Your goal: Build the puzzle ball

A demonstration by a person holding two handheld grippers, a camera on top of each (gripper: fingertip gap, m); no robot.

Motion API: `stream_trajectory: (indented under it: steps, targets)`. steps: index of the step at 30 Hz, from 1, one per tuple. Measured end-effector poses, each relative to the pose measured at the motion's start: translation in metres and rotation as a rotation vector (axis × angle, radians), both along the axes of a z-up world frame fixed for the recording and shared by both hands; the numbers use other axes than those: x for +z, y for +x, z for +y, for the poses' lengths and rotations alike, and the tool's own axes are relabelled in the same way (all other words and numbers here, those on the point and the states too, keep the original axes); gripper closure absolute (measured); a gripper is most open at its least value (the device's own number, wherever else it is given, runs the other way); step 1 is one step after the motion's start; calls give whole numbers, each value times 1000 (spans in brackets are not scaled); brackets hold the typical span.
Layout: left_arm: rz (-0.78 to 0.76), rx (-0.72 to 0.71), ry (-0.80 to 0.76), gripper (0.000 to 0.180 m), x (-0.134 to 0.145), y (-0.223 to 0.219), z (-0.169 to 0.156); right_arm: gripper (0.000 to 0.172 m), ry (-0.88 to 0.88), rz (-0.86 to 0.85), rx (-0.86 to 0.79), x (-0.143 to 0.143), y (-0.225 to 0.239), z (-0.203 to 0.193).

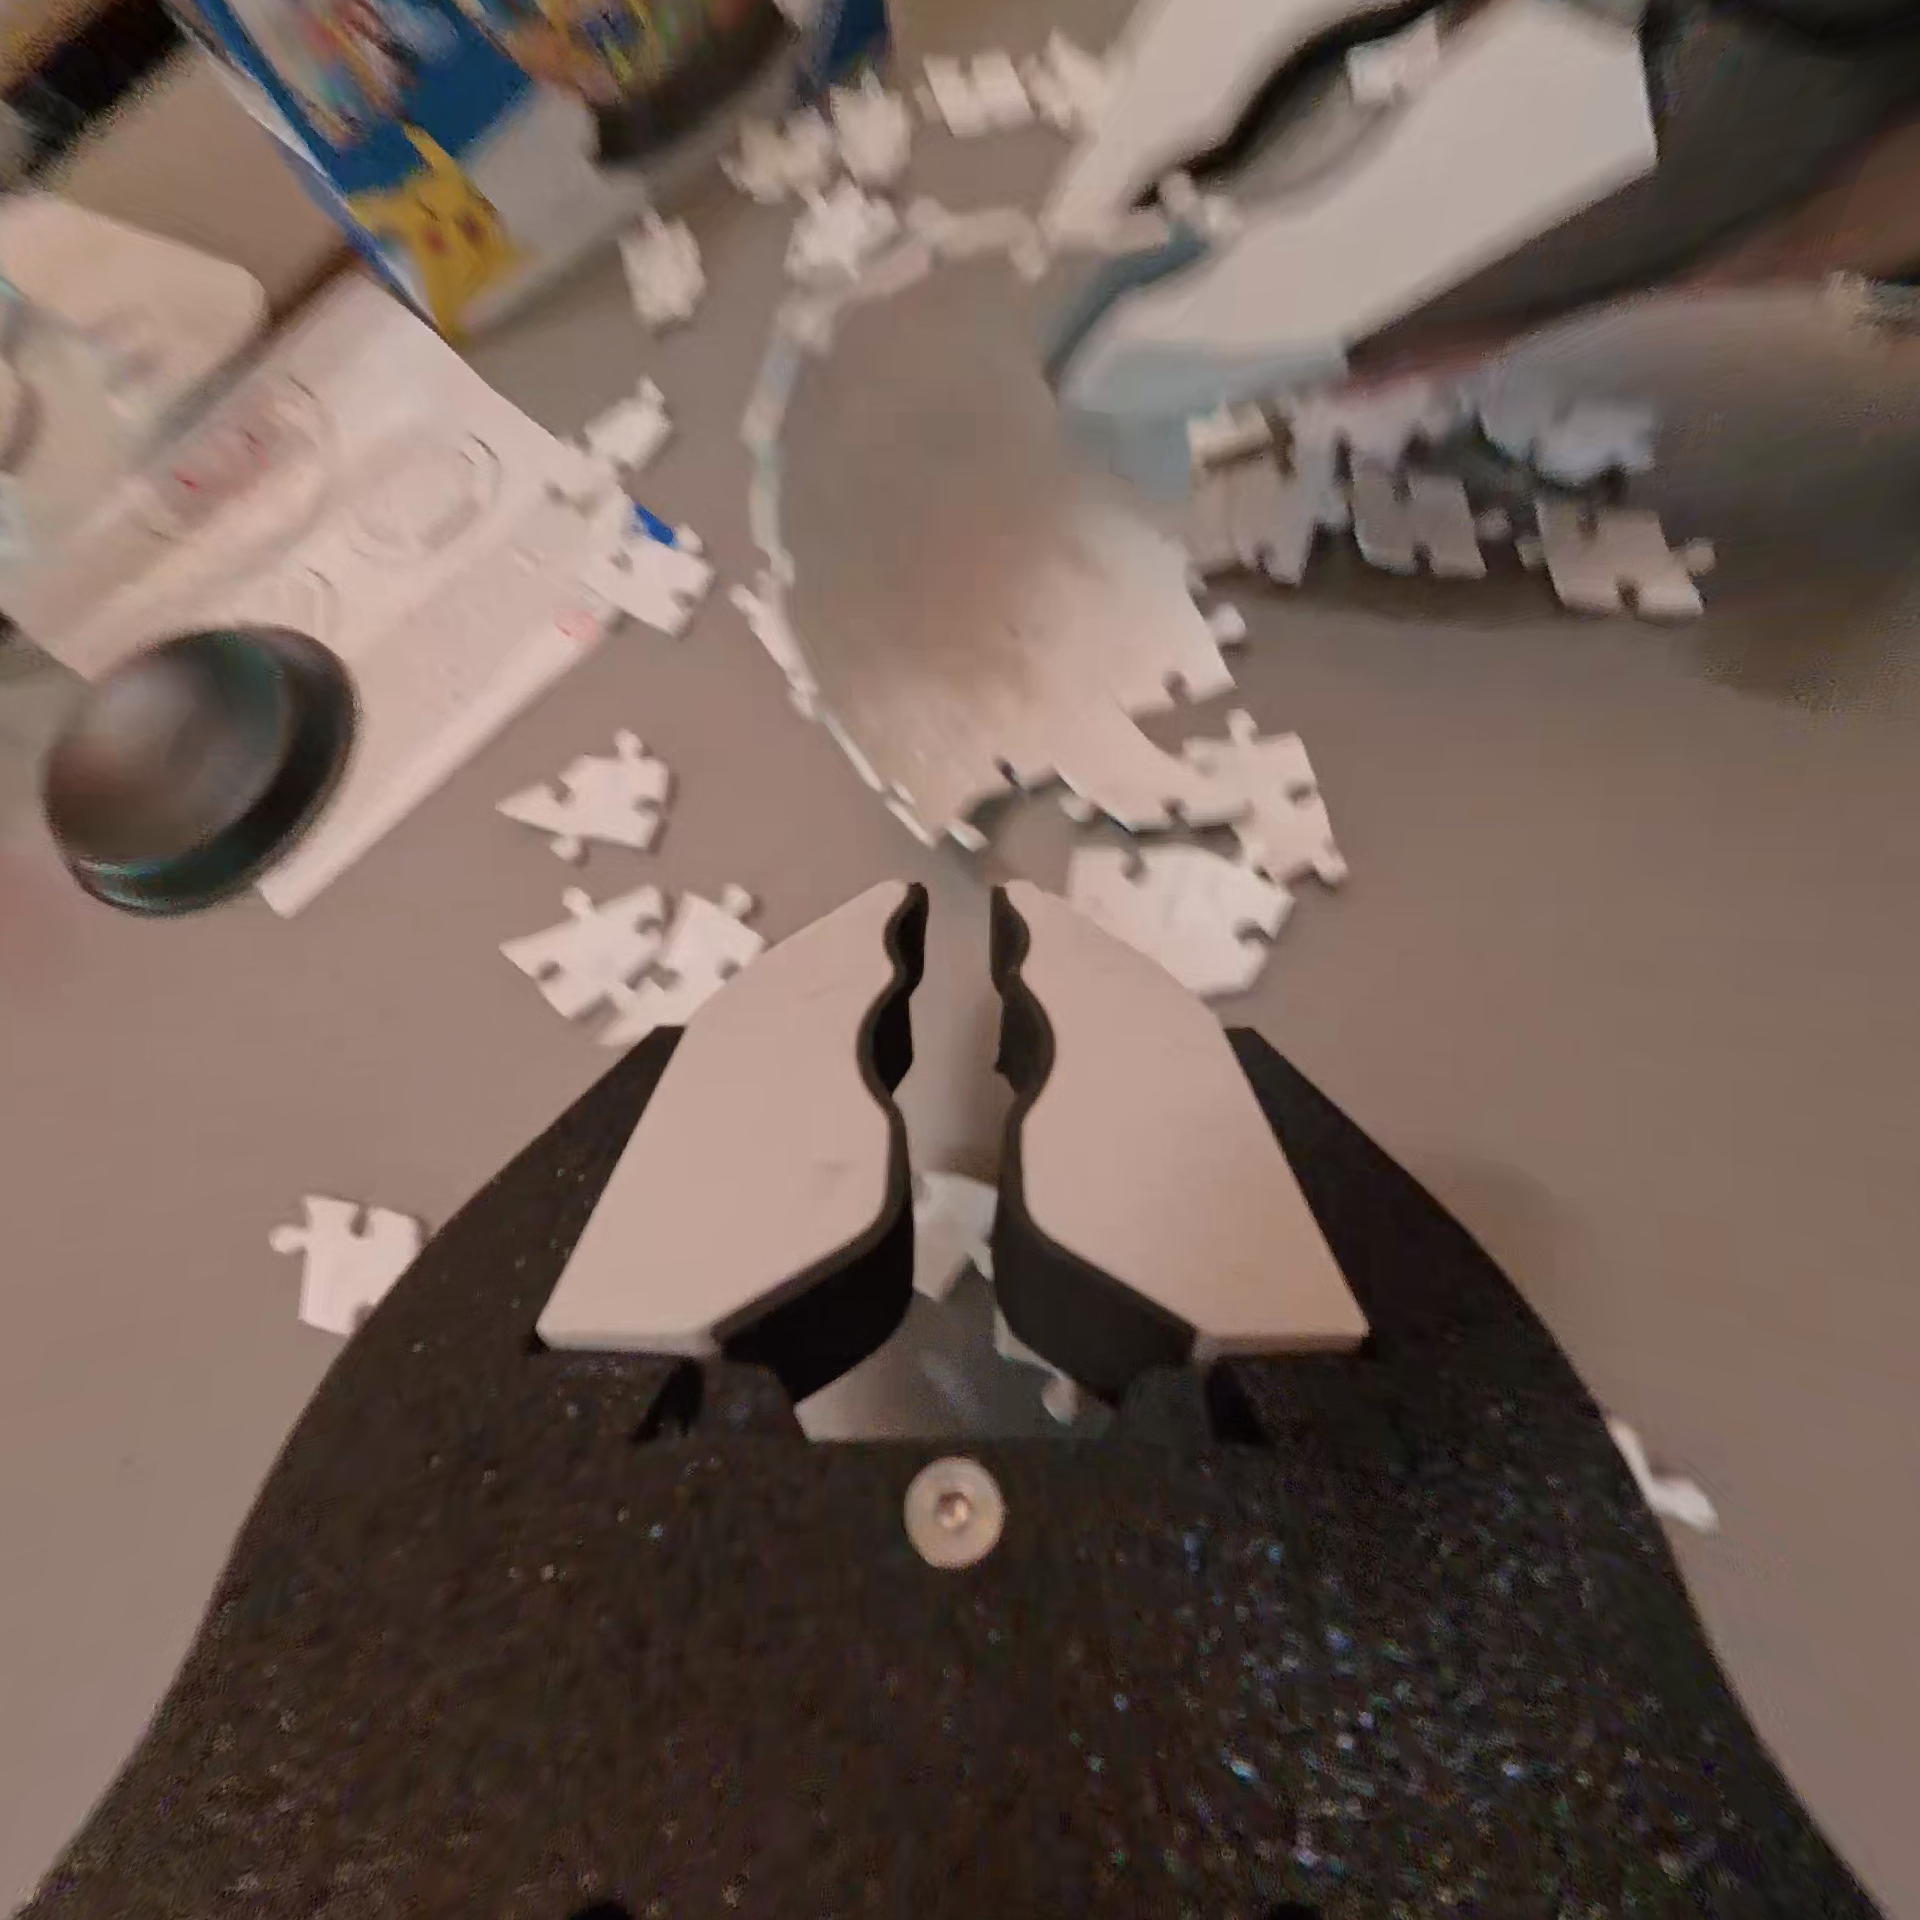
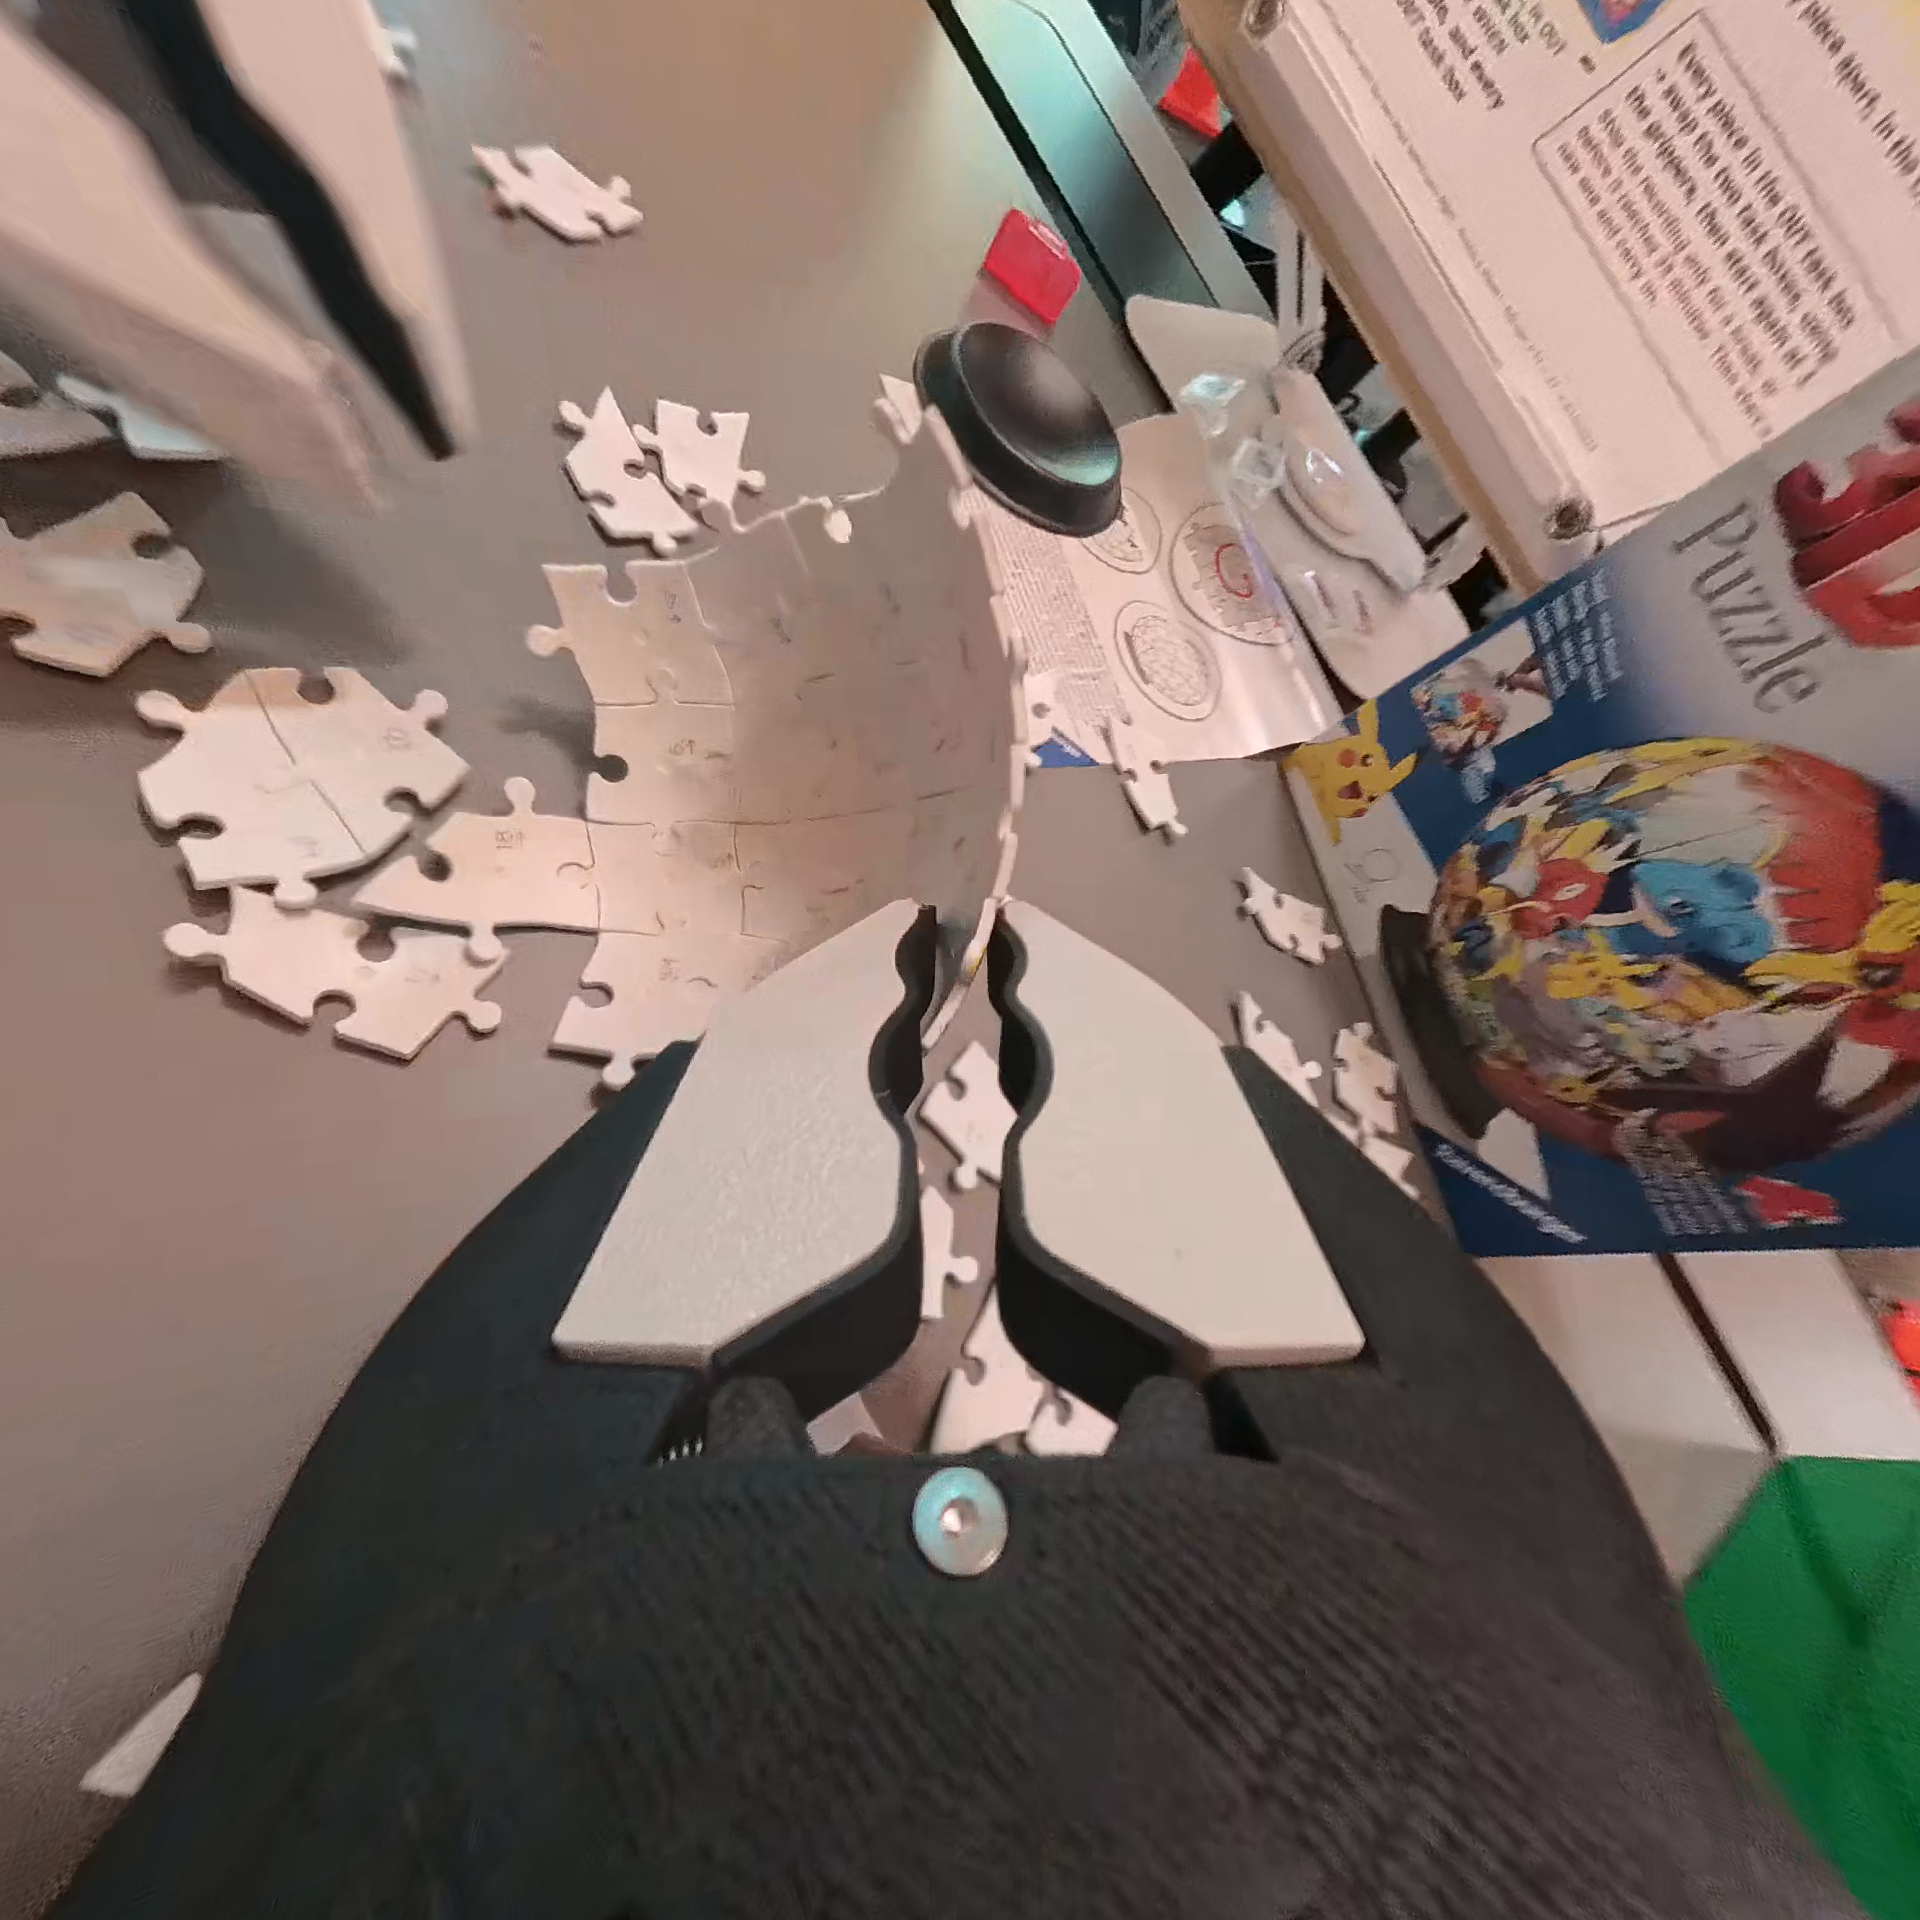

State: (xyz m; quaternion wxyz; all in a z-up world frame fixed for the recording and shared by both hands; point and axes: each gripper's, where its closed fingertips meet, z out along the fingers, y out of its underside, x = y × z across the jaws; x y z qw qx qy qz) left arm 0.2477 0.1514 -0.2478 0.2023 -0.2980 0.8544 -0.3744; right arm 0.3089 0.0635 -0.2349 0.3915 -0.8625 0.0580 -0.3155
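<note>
A curved shell of joined white puzzle pieces point(image 2: 790, 727) stands on the grey table point(image 2: 260, 1195). My right gripper point(image 2: 961, 920) is shut on the shell's near rim, which runs between its fingertips. In the left wrist view the shell point(image 1: 935, 582) stands just ahead of my left gripper point(image 1: 958, 899). Its jaws stand slightly apart with only table showing between the tips, so it holds nothing. A loose piece point(image 1: 945, 1226) lies on the table below its fingers. The right gripper point(image 1: 1351, 187) shows blurred at the shell's far side.
Loose white pieces point(image 1: 592, 800) point(image 2: 301, 779) lie scattered around the shell. A black round stand point(image 2: 1023, 436) rests on a printed sheet point(image 2: 1164, 623). A colourful puzzle box point(image 2: 1662, 935) stands at the right, with a green object point(image 2: 1818, 1610) nearer. Across from one pair of fingers to the other is roughly 11 cm. Between my left fingertips and the loose piece point(image 1: 945, 1226) there is roughly 7 cm.
</note>
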Motion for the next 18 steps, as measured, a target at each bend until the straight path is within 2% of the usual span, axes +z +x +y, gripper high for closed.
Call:
stream_trajectory:
  steps: [2,5,11,18]
  targets:
    - [55,-50,82,164,-13,-21,-5,162,-48,-46,7,3,-1,3]
    - [42,-79,154,158,-20,-33,-12,163,-78,-88,23,7,-3,8]
    - [151,31,104,152,-31,-28,-13,163,-90,-126,27,11,-5,10]
    - [161,78,123,156,-37,-30,-13,164,-64,-128,26,11,-5,11]
